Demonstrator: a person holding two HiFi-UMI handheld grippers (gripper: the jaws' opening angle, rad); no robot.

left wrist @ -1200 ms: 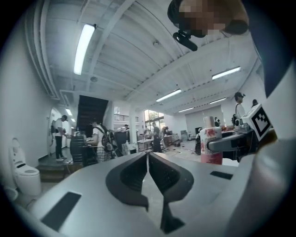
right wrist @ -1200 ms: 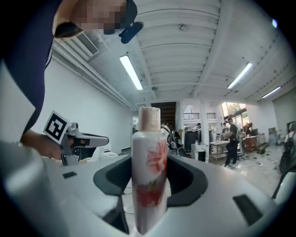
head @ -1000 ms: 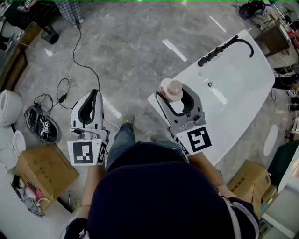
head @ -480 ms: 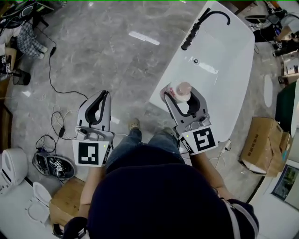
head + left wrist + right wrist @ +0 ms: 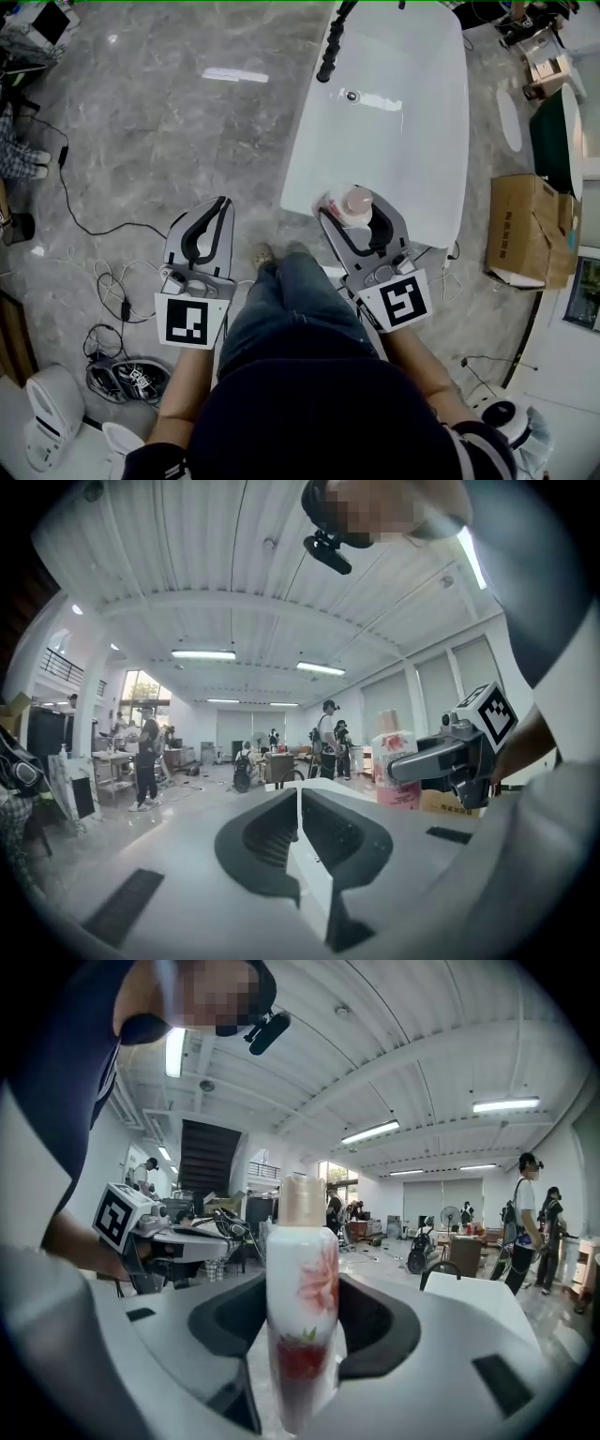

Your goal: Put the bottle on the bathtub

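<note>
A white bottle [image 5: 356, 202] with a red flower print and a beige cap stands upright between the jaws of my right gripper [image 5: 355, 210], which is shut on it. In the right gripper view the bottle [image 5: 302, 1307] fills the middle. The white bathtub [image 5: 412, 141] stretches away ahead, and the bottle hangs at its near end, above the rim. My left gripper [image 5: 218, 206] is over the grey floor to the tub's left, shut with nothing in it; its jaws meet [image 5: 298, 797]. The left gripper view also catches the bottle [image 5: 395, 766] off to the right.
A black tap [image 5: 333, 47] rises at the tub's far end. Cardboard box [image 5: 525, 230] on the floor right of the tub. Cables [image 5: 103, 272], shoes [image 5: 131, 380] and a white toilet [image 5: 52, 427] lie left. Several people stand in the hall [image 5: 328, 738].
The head view has swung so the bathtub now lies straight ahead instead of slanting to the right. Both grippers sit lower in the view, and the bottle has stayed in the right one.
</note>
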